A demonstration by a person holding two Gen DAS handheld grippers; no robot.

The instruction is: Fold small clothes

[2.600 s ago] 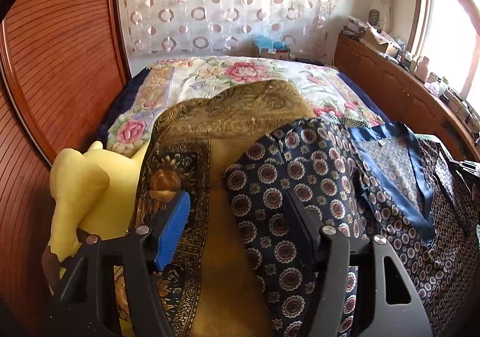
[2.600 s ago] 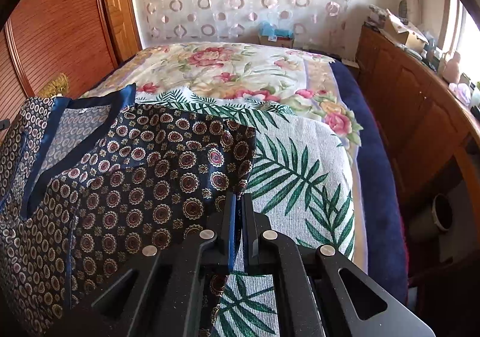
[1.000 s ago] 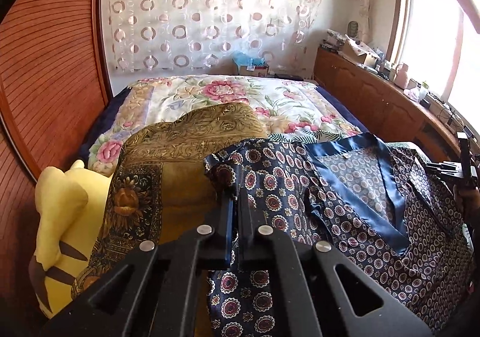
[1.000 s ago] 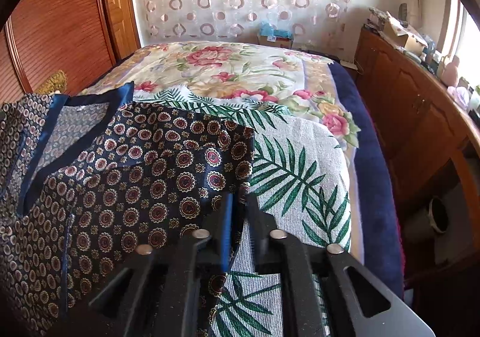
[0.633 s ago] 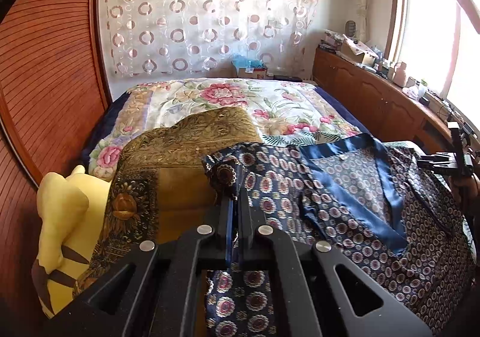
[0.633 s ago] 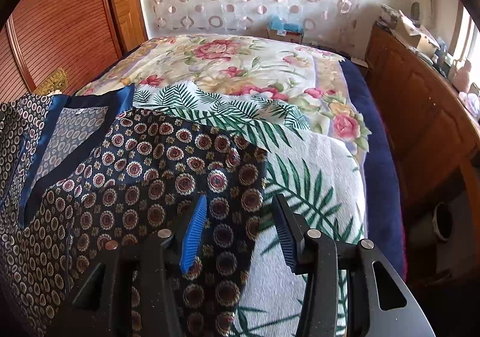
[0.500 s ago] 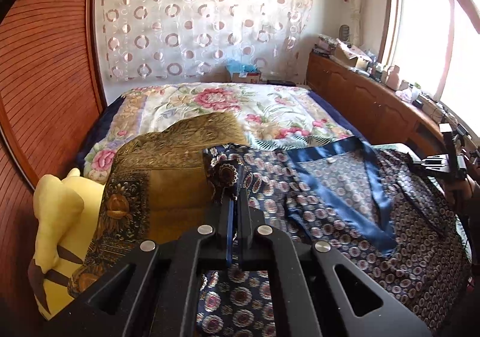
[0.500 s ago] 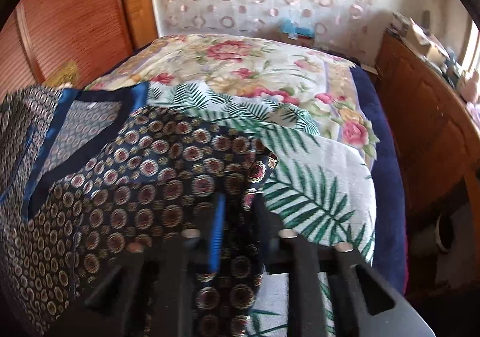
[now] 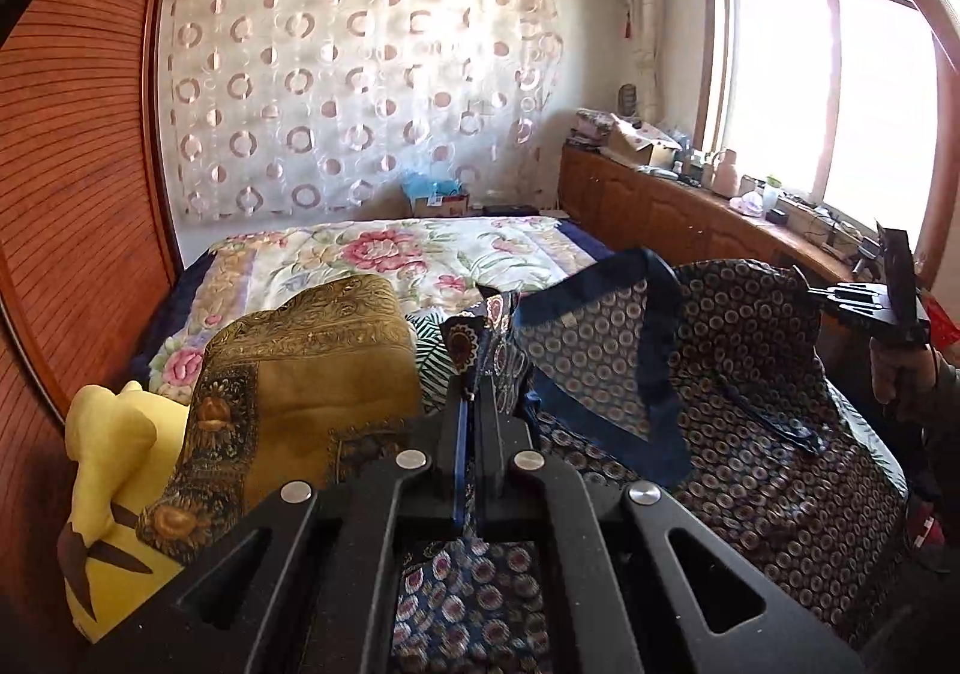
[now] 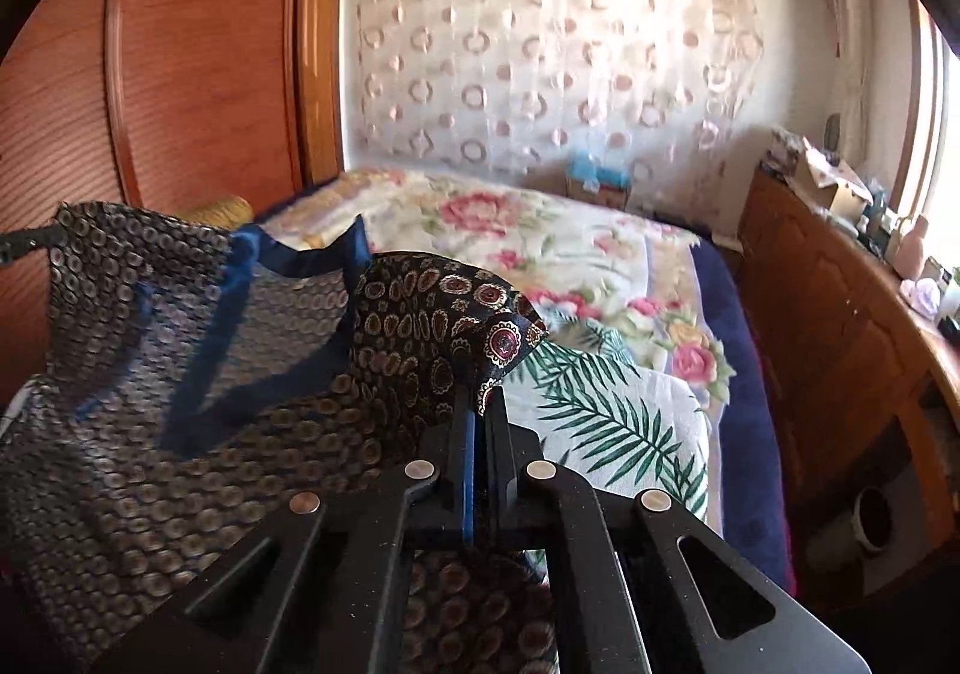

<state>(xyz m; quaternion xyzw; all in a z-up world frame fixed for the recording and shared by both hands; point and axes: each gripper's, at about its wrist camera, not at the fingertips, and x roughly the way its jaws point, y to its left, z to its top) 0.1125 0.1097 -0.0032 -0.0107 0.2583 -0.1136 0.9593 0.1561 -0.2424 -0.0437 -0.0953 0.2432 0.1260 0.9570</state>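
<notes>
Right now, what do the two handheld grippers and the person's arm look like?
Both the left gripper and the right gripper are matte black, angular frames with triangular cutouts, round silver pins and blue finger pads. The person's sleeve looks dark grey.

Garment (image 10: 180,404) motion-blurred; sideboard clutter (image 9: 660,146) too small to identify

My feed daylit from the blown-out window (image 9: 840,92) at right, fisheye bending and darkening corners, right wrist view motion-blurred, left sharp.
</notes>
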